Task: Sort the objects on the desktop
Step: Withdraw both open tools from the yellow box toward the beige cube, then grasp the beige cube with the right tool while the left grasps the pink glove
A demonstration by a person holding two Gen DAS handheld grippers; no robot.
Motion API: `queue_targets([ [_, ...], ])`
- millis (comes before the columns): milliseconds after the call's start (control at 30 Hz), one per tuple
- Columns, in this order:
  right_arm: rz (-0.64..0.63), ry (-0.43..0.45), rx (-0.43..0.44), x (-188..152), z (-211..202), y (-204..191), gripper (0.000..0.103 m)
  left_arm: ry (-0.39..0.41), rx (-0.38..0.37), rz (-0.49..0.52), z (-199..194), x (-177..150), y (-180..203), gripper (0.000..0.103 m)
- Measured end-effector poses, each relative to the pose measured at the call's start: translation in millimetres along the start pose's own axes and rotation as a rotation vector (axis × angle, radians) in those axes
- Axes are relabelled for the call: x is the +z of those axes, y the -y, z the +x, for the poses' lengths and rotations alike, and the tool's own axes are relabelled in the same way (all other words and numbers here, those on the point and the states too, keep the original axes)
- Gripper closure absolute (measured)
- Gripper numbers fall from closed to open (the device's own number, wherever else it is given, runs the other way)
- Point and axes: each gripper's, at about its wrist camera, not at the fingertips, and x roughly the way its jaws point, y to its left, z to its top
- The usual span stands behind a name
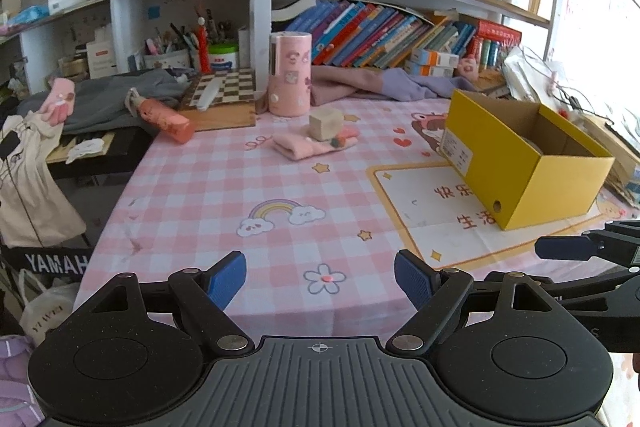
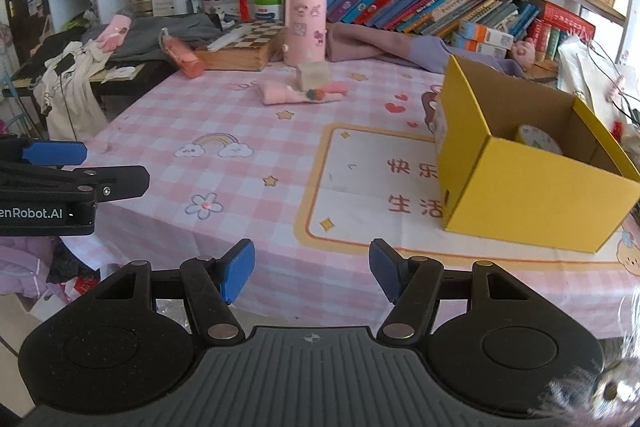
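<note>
Both claws hover at the near table edge, the left claw (image 1: 320,283) and right claw (image 2: 312,273) wide open and empty. Far ahead lie a block (image 1: 326,123) on a pink cloth (image 1: 304,147), lengthwise left-right, nearer the left claw. The yellow box (image 2: 532,187) sits right.

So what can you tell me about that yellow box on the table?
The yellow box is an open-topped cardboard carton, bright yellow outside and plain brown inside, with no lid in sight. It stands upright on the pink checked tablecloth, partly over the cloth's printed panel. One end bears a white label and the long side has a small round hole. A roll of patterned tape lies inside. Neither gripper touches it.
</note>
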Motion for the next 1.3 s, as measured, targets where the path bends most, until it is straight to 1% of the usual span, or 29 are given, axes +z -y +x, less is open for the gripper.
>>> queue_targets([
  [233,-0.009,0.014,0.012,12.4,6.9,-8.0,0.042,0.016,-0.004,0.0,5.3,7.2,-2.6,0.019],
  [400,-0.007,0.009,0.029,20.8,18.7,-10.4,0.042,0.033,0.012,-0.017,13.7,17.2,-7.2,0.018],
  [533,-0.006,0.009,0.042,30.4,31.6,-10.5,0.042,0.038,0.029,-0.016,23.7,25.8,-12.4,0.014],
  [667,0.007,0.004,0.055,43.0,49.3,-6.9,0.042,0.024,0.047,-0.021,41.0,38.2,-19.7,0.014],
  [800,0.018,-0.001,0.053,59.7,70.2,-0.3,0.042,0.011,0.048,-0.018,61.6,51.5,-25.6,0.014],
  [1133,0.059,-0.02,0.037,106.6,125.7,30.4,0.042,-0.013,0.058,-0.015,114.3,86.1,-34.2,0.014],
  [1300,0.062,-0.031,0.039,128.7,151.7,42.4,0.042,-0.041,0.057,-0.012,142.2,98.3,-36.9,0.014],
])
